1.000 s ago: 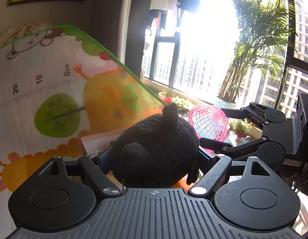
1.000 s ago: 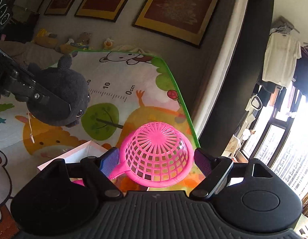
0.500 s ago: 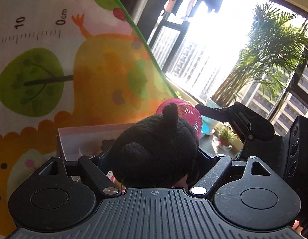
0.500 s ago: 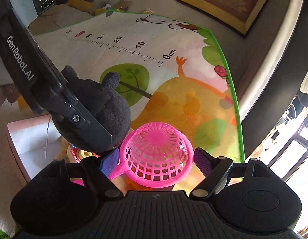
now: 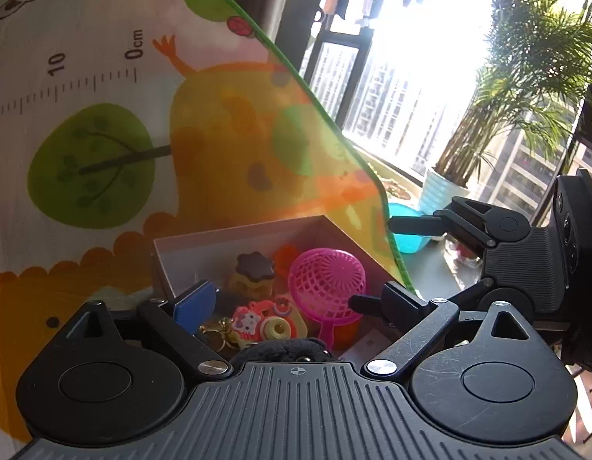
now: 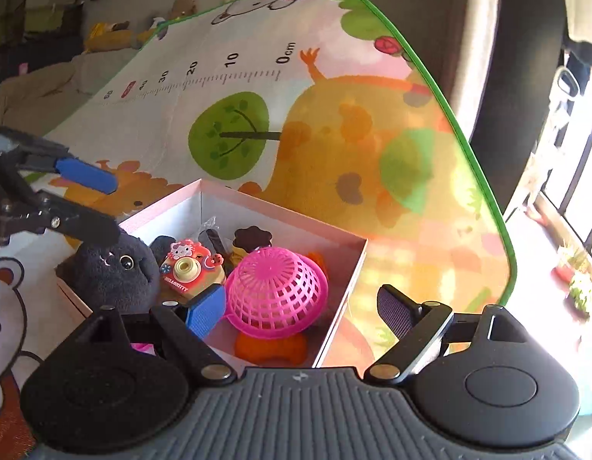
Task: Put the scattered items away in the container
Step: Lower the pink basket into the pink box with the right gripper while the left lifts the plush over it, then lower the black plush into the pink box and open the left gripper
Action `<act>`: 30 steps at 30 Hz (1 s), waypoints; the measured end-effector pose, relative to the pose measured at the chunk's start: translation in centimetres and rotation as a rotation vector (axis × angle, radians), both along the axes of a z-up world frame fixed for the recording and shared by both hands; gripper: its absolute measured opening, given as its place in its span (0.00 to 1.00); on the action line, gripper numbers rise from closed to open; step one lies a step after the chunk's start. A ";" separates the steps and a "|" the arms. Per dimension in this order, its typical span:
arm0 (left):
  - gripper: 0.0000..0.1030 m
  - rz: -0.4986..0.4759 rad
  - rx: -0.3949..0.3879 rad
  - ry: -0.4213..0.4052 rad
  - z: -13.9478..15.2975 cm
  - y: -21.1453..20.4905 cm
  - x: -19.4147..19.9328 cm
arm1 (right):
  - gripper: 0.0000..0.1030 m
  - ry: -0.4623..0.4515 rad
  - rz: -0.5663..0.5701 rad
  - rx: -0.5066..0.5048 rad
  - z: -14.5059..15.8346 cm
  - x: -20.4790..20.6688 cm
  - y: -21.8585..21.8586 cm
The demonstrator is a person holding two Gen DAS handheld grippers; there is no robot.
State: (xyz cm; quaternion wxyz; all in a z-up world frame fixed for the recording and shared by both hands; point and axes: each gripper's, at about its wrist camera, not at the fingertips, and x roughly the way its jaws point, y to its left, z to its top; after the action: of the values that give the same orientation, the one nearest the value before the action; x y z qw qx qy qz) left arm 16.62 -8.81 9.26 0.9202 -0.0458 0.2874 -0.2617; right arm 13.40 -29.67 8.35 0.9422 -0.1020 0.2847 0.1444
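**Both grippers letting go over the toy box**

Standing here by the mat (image 6: 334,145): the box (image 6: 280,222) sits on it with a pile of toys inside. The black plush (image 6: 115,272) is in the box's near-left corner, lying against the wall, one eye showing. Next to it there's a little toy camera (image 6: 186,266), and a chocolate-topped cake toy (image 5: 254,272) behind that. The pink basket (image 6: 277,293) lies dome-up in the box, resting on an orange piece (image 6: 271,347), its handle pointing back toward the gripper.

The left gripper (image 5: 292,299) hangs above the plush, jaws spreading, nothing pinched between them; from its own camera only the top of the plush peeks over the housing. The right gripper (image 6: 301,308) is just over the basket, jaws also widening. The blue pad (image 6: 206,308) sits right at the basket's rim, the other pad is well clear of it, so the basket isn't gripped.

Potted palm (image 5: 526,76) by the window.
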 end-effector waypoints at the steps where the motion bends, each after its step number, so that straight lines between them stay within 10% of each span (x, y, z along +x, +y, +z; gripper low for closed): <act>1: 0.94 0.018 0.023 -0.014 0.0 0.2 -0.6 | 0.84 0.021 -0.022 0.032 -0.1 -0.1 -0.5; 16: 0.86 0.184 0.095 -0.071 -1.2 1.9 -5.0 | 0.72 -0.006 -0.178 -0.111 -1.6 3.4 3.2; 30: 0.93 0.137 0.170 -0.077 -2.2 -0.6 -3.7 | 0.82 0.069 -0.194 0.096 -0.2 2.7 0.8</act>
State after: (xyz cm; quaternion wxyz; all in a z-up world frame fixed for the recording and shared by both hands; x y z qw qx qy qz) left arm 12.94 -9.38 7.04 0.9469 0.0232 0.2691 -0.1743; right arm 16.10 -28.92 8.19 0.9452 -0.0235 0.3181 0.0694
